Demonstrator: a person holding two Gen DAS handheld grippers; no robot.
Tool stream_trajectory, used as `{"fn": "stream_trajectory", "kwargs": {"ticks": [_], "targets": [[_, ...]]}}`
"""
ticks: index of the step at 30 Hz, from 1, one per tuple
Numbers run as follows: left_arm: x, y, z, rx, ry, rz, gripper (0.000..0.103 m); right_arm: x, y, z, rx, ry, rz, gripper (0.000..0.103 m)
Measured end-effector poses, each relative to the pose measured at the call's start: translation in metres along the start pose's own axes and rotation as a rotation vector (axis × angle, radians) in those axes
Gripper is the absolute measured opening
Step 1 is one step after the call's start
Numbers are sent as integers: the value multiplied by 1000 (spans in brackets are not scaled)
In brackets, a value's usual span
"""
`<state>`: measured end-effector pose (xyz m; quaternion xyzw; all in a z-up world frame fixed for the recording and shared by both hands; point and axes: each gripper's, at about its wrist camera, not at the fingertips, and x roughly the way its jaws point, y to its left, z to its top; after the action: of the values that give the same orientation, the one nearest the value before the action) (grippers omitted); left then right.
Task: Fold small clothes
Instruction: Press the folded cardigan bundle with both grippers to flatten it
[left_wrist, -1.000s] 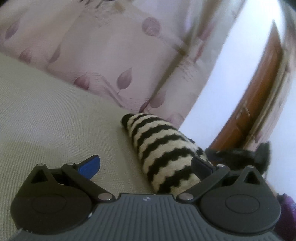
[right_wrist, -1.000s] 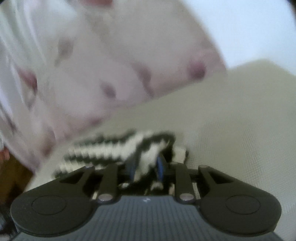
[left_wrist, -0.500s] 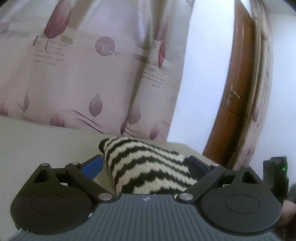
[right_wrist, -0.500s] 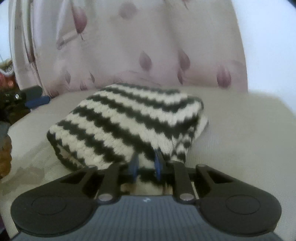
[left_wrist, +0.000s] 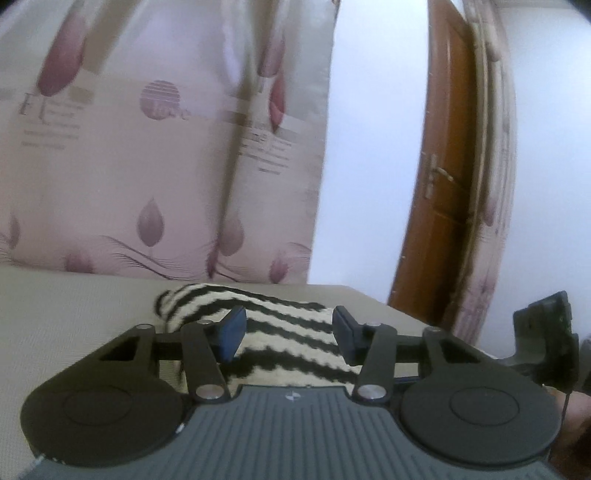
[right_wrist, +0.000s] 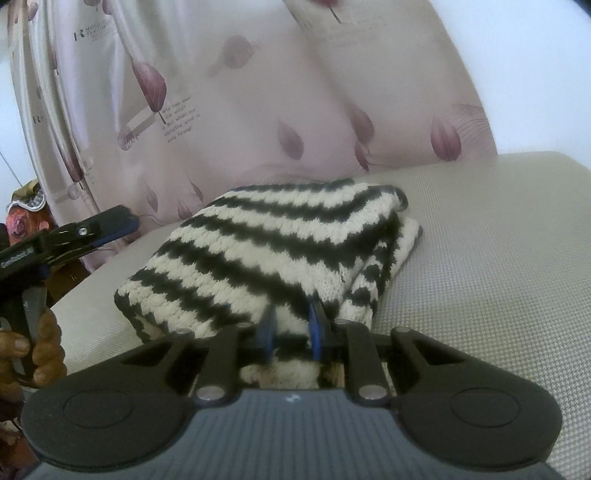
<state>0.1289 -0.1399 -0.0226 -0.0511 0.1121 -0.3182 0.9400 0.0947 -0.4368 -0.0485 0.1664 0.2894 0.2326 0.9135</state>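
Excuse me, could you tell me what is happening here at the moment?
A person is folding a black-and-cream striped knitted garment on a beige woven surface. The right gripper has its jaws pinched on the garment's near edge. The left gripper straddles another part of the knit, its jaws closing but not visibly pressing yet.
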Motion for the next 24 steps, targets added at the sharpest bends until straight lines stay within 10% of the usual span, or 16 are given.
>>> {"fn": "stream_trajectory", "kwargs": {"ticks": [9, 24], "targets": [[26, 18, -31, -99, 245, 54, 41, 0, -4, 0, 26, -1, 21, 18], [25, 9, -33, -50, 236, 77, 44, -28, -1, 30, 68, -122, 52, 20]]}}
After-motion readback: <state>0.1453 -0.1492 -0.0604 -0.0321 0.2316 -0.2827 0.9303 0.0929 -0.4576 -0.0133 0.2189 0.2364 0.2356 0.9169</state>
